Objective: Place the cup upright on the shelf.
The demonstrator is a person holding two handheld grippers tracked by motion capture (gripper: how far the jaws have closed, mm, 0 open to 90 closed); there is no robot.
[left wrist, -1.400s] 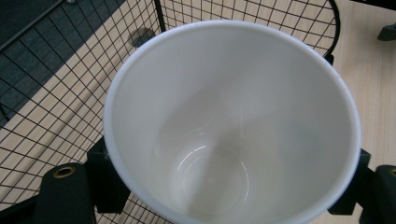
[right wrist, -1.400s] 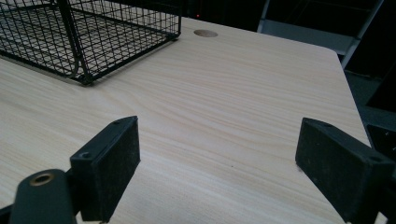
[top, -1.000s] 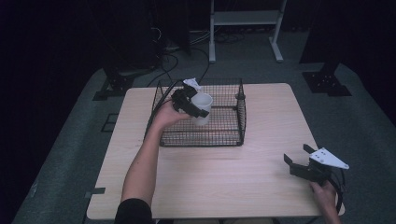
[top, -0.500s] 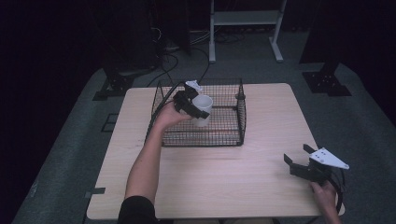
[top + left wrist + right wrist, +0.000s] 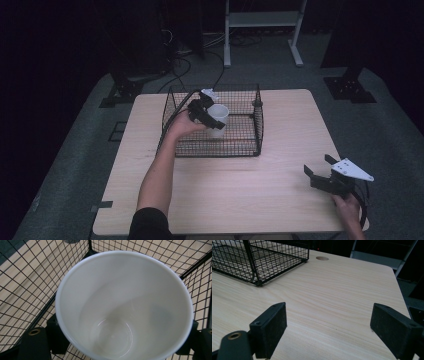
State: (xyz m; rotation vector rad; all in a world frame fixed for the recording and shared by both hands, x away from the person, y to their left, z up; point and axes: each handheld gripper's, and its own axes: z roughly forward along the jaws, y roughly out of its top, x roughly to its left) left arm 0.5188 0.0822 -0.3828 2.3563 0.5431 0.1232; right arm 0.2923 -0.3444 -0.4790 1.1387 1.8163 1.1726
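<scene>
We find no readable text, label, brand, number or sign in any view. The white cup (image 5: 120, 307) is plain inside and along its rim, the wire basket (image 5: 212, 145) carries no tag, and the desk (image 5: 342, 297) is bare wood grain. The claw pads (image 5: 270, 327) at the bottom of the frame are unmarked black.

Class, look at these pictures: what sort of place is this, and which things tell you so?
Probably a recording lab or studio, not a home: a bare light wooden table stands on grey carpet among dark surroundings, black cables trail across the floor behind it, and a white metal equipment stand sits at the back.
</scene>
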